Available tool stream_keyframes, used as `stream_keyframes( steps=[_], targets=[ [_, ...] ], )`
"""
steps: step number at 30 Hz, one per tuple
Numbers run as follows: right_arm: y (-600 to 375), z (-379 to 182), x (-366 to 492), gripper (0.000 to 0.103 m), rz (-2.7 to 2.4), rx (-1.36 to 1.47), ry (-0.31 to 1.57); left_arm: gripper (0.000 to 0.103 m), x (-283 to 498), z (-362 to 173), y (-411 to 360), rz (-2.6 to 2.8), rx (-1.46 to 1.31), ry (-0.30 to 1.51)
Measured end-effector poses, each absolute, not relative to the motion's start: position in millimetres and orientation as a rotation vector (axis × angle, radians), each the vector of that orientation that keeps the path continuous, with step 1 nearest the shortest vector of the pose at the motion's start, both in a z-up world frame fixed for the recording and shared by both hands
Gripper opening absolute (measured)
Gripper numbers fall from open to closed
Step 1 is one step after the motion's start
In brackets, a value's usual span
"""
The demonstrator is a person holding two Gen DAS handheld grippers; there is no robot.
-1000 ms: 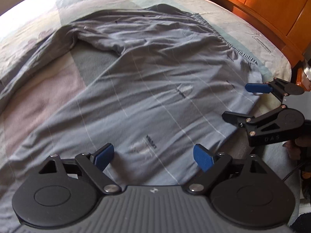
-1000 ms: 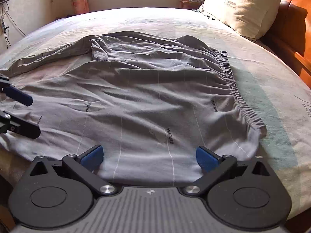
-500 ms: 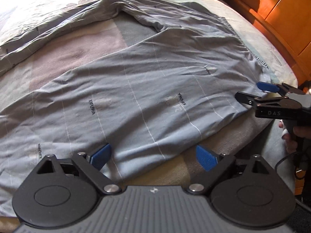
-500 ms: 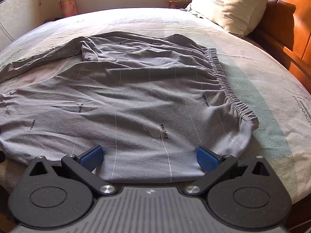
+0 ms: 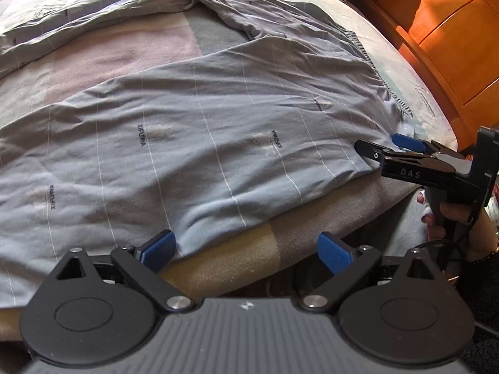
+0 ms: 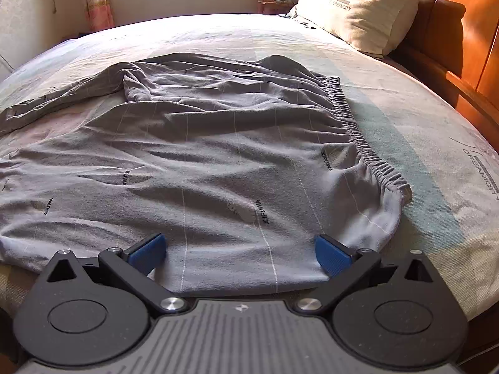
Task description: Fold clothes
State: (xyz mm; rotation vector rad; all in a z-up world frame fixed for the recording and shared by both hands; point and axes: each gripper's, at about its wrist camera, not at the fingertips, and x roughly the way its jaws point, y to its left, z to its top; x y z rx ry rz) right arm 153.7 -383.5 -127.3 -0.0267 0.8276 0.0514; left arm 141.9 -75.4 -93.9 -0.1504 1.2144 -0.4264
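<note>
Gripping well means both claws, left claw (image 5: 246, 247) opening, right claw (image 6: 240, 254) apart and empty, pinching the grey pinstriped cotton trousers' (image 6: 218, 168) near edge together.

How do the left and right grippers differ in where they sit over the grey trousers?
The left gripper, jaws opening, straddles the near edge of the grey trousers, one pad over bare bedcover; the right gripper has both pads over cloth. The left is along the leg; the right is by the waistband. Both grip nothing.

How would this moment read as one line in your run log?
task: fold clothes | grey trousers spread on bed | left hand-held gripper opening, nothing between pads | right hand-held gripper open over near edge by waistband
</note>
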Motion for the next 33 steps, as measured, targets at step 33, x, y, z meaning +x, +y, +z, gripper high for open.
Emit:
stream_keyframes(
  steps=[33],
  targets=[
    [-332.6,-121.7,153.6,0.103,0.180,-0.034,0.882,0.099,232.2,-100.2,-64.0,-0.291,-0.106,1.068]
  ],
)
